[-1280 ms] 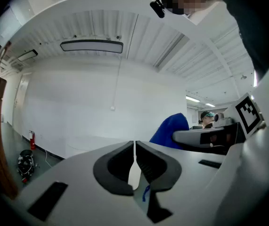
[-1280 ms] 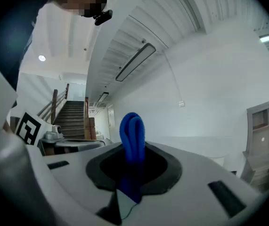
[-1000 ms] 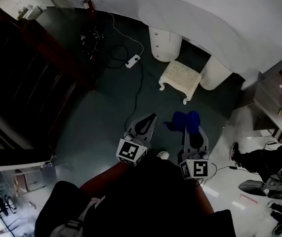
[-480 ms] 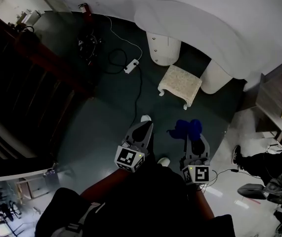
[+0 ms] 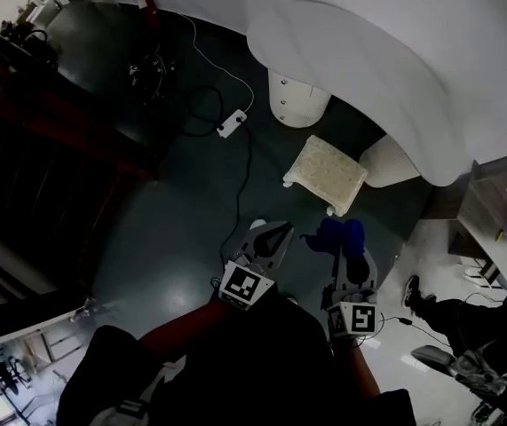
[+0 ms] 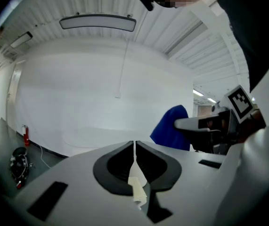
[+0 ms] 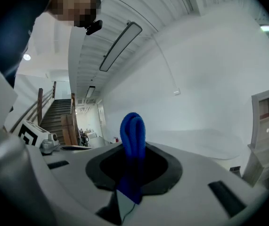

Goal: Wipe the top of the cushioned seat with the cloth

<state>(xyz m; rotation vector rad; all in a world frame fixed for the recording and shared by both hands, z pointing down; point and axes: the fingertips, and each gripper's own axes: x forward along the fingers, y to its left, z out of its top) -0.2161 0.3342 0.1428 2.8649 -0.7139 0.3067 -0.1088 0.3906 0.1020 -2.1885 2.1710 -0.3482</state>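
The cushioned seat [image 5: 327, 174] is a small cream stool on the dark floor, ahead of both grippers in the head view. The blue cloth [image 5: 337, 234] bunches out of my right gripper [image 5: 351, 248], which is shut on it; in the right gripper view the cloth [image 7: 133, 140] stands up between the jaws. My left gripper [image 5: 280, 234] sits to the cloth's left, jaws shut with nothing in them [image 6: 134, 147]. In the left gripper view the cloth [image 6: 172, 128] and the right gripper show at the right. Both grippers are short of the seat.
A large white curved table [image 5: 386, 69] on two round white pedestals [image 5: 297, 100] stands just behind the stool. A white cable and power strip [image 5: 227, 125] lie on the floor to the left. Dark stairs [image 5: 40, 149] at left. A seated person's legs [image 5: 466, 327] at right.
The stool has come nearer to both grippers in the head view. The left gripper has swung right, toward the cloth. The right gripper still holds the cloth.
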